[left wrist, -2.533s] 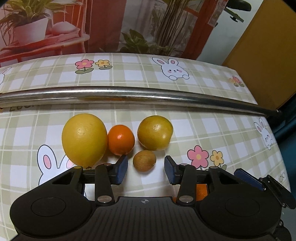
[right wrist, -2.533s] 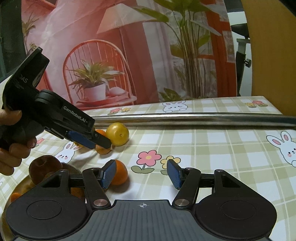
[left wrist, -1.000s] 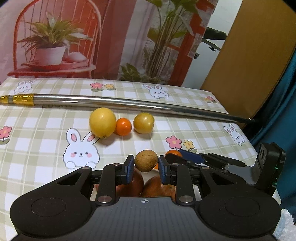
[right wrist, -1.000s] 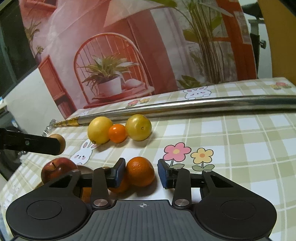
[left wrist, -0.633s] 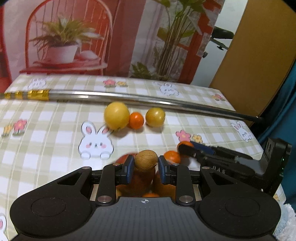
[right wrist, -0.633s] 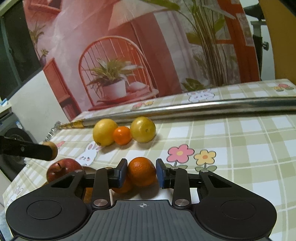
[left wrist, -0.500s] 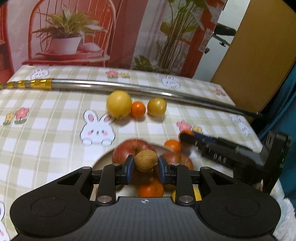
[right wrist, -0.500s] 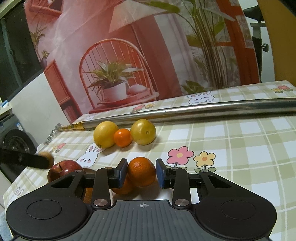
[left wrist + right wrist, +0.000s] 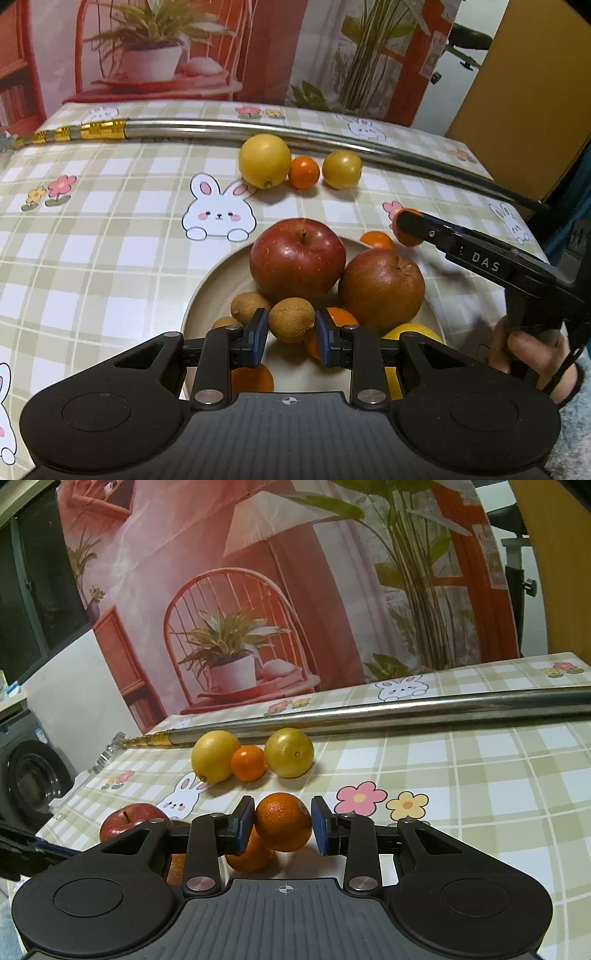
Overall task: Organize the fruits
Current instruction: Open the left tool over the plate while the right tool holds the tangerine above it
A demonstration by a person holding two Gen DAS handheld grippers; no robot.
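left gripper (image 9: 291, 330): pads clamped on a small brown fruit (image 9: 291, 319), a longan by its look, pinched across its width
where it hangs: over the near part of the plate (image 9: 207, 284), tilted steeply down, with another brown fruit (image 9: 248, 305) just to its left
below the fruit: a bare patch of plate, between the left brown fruit and an orange slice-like piece (image 9: 334, 321) on the right
red apple (image 9: 297, 254): on the plate, just beyond the held fruit; a second apple (image 9: 381, 283) sits to its right, the two touching
key relation: the held fruit lies straight ahead of the fingers and above open plate, so the drop looks to need only a short descent, not a sideways shift
right gripper (image 9: 283, 825): pads closed on an orange (image 9: 283, 826), gripped at its sides
where that orange is: off to the right of the plate's far rim, seen in the left view past the second apple; whether it is lifted clear of the cloth I cannot tell
nearer hand: the left is already over the plate, the right still has to come in leftward
left on the cloth: a lemon (image 9: 264, 161), a small orange (image 9: 303, 172) and a yellow citrus (image 9: 341, 170) in a row at the far side, close by the metal pole (image 9: 207, 127)
risk, as I judge it: the round brown fruit may roll off toward the rim once let go
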